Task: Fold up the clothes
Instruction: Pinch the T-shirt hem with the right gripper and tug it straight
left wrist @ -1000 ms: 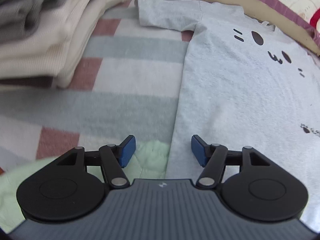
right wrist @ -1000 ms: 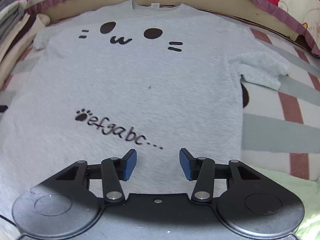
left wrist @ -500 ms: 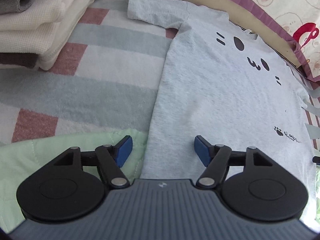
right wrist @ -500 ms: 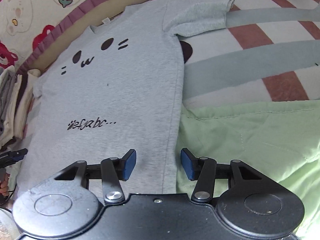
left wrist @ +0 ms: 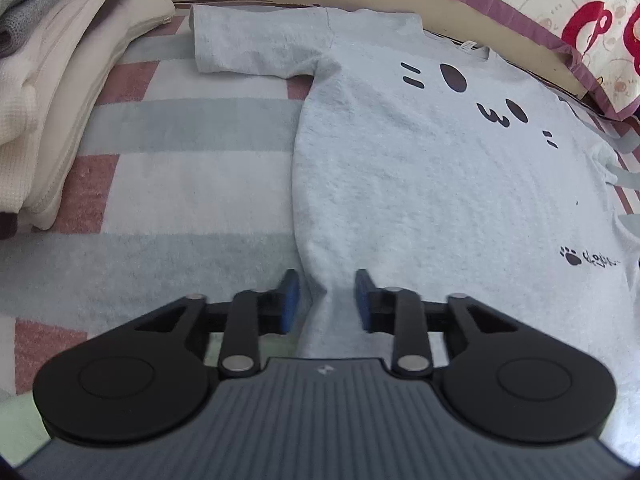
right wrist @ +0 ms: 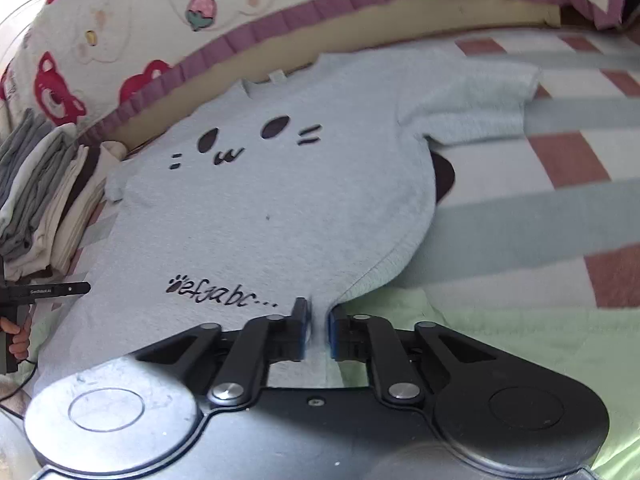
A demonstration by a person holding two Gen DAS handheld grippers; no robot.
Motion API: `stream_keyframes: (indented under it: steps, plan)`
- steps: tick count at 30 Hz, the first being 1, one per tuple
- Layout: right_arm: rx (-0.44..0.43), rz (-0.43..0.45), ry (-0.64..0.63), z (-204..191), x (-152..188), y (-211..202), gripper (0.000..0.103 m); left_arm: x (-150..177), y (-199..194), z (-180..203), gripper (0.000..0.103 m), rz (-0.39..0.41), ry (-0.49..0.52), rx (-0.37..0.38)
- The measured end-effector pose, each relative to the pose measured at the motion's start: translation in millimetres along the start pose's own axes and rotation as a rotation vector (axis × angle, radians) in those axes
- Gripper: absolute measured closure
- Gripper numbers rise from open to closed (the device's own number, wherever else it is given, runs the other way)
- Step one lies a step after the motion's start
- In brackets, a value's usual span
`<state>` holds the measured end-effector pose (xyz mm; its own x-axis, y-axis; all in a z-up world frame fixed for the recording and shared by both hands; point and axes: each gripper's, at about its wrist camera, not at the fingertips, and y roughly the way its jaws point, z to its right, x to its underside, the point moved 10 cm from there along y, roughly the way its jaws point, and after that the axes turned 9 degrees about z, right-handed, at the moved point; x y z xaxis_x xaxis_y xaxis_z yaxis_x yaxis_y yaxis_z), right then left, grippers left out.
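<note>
Grey T-shirt (left wrist: 420,184): spread flat, print side up, on striped blanket (left wrist: 192,184) over a bed; collar toward the purple-edged pillow (right wrist: 280,28); cat-face print on chest, paw mark with lettering near hem; both short sleeves laid out sideways

Left tool (left wrist: 326,300): at the shirt's lower side edge, closing; a raised ridge of grey fabric between the blue pads (left wrist: 290,300), gaps visible on both sides, not yet pinched

Right tool (right wrist: 317,330): at the opposite lower corner of the hem, closing; gap narrow, pads clamped against a fold of the hem, fabric lifted off the blanket beside it

Stack of folded clothes (left wrist: 52,92): cream and grey, left of shirt, apart from it

Light green quilt (right wrist: 500,332): under the hem end, nearest the tools
</note>
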<state>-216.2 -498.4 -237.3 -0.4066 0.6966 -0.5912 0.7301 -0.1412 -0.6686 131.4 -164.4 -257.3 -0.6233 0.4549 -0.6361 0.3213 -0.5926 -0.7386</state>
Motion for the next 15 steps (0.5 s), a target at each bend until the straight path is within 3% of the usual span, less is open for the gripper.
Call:
stream_keyframes:
  steps: [5,11,13,14,15]
  plan:
    - [0.007,-0.018,0.078,14,8,17,0.058,-25,27,0,0.055,0.010,0.044,-0.016]
    - [-0.046,0.005,0.173,17,-16,40,0.051,-54,57,2,0.044,0.072,-0.041,0.058]
    - [-0.071,0.024,0.161,15,-27,52,0.066,-60,64,3,0.036,0.103,-0.067,0.078]
    - [-0.059,0.016,0.119,13,-30,57,0.091,-60,65,4,0.034,0.111,-0.057,0.091]
    - [-0.036,0.008,0.074,12,-33,61,0.095,-59,65,6,0.034,0.110,-0.041,0.101]
